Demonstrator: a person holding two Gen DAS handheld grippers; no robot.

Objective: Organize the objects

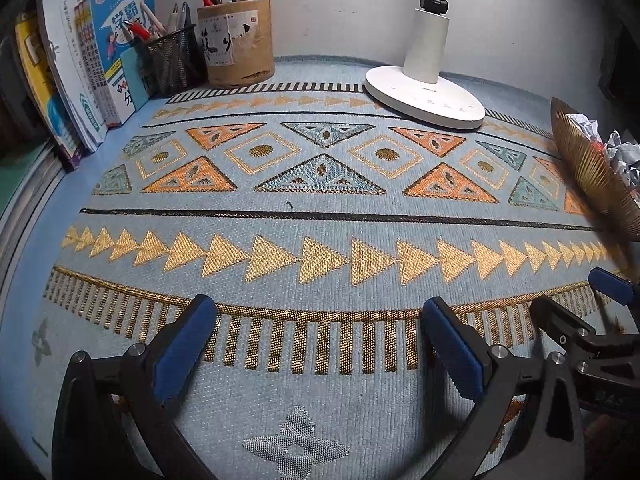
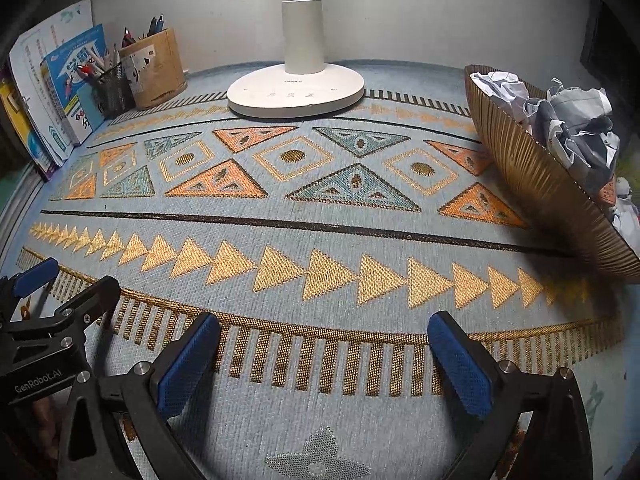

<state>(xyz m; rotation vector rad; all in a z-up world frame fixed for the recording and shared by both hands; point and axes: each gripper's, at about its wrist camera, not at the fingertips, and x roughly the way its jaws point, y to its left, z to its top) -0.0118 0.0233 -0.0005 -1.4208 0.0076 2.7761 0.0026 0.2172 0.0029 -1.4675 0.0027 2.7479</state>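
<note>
Both sets of fingers spread wide and empty, nothing between the blue pads: left gripper (image 1: 320, 328) and right gripper (image 2: 324, 346) side by side, angled down over the patterned cloth (image 1: 320, 224) that covers the surface. Just beyond the fingertips, only bare weave, a band of gold bars and then a row of gold triangles. Farther ahead, a thin dark line and a belt of orange and teal triangles. To the right of the right fingers, a ribbed gold bowl (image 2: 532, 184), tilted, heaped with crumpled paper (image 2: 572, 120); more crumpled scraps just past its rim at the frame edge. Straight ahead of the right fingers, well beyond them, a white lamp (image 2: 296, 92) standing on its round base near the wall. Far ahead and to the left of the left fingers, a black mesh cup (image 1: 172, 60) and a brown round holder (image 1: 236, 44), touching or nearly so, both full of pens. Left of those, books (image 1: 108, 60) leaning upright in a row.
</note>
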